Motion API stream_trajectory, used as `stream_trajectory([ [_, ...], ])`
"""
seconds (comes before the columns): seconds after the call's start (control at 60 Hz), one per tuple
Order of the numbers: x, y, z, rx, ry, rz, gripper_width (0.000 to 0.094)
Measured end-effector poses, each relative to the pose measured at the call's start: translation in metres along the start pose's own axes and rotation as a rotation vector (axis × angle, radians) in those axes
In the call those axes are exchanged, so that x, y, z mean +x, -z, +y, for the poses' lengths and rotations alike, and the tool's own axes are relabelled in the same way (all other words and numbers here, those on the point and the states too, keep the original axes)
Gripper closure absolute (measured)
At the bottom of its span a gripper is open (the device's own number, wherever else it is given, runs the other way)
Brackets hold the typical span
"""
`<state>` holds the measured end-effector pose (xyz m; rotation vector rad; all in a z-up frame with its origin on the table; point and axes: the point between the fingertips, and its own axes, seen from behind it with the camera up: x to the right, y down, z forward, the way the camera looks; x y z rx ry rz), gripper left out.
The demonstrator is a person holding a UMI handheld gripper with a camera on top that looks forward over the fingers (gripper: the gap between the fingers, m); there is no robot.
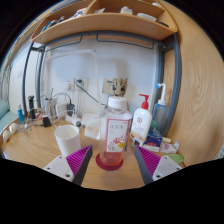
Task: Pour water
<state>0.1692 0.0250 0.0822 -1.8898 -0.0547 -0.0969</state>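
Over on the far side there's a sink area with a faucet [62, 100], then a white cup [67, 139] sitting on the wooden counter [30, 150] just ahead of the near finger. The gripper [110, 163] has a clear bottle [117, 135] with a white cap and pink label clamped between its purple pads [78, 161], both fingers pressing its sides, pinkish liquid at the bottom, standing upright. Just past it is a white pump bottle [143, 121] with a red pump top. A wooden shelf [100, 25] runs overhead.
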Motion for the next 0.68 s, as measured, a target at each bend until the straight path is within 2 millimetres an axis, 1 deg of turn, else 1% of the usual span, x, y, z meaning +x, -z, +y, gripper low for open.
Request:
stream_trajectory([
  [0.05,-0.001,0.02,0.004,-0.036,0.004,0.001,0.0071],
  [0.117,-0.005,0.045,-0.007,-0.048,0.007,-0.014,0.0072],
  [0.15,-0.005,0.058,-0.019,-0.049,0.011,-0.021,0.0074],
  [0.217,-0.002,0.078,-0.045,-0.012,0.01,-0.012,0.0072],
  [0.283,0.002,0.096,-0.075,0.032,0.015,-0.009,0.0074],
  [0.333,0.007,0.108,-0.09,0.049,0.002,-0.002,0.0076],
  [0.417,0.019,0.123,-0.107,0.065,-0.046,0.006,0.008],
  [0.483,0.028,0.131,-0.118,0.085,-0.048,0.006,0.0078],
  [0.55,0.033,0.136,-0.121,0.092,-0.035,0.001,0.0084],
  [0.683,0.036,0.144,-0.129,0.11,-0.046,-0.016,0.0084],
])
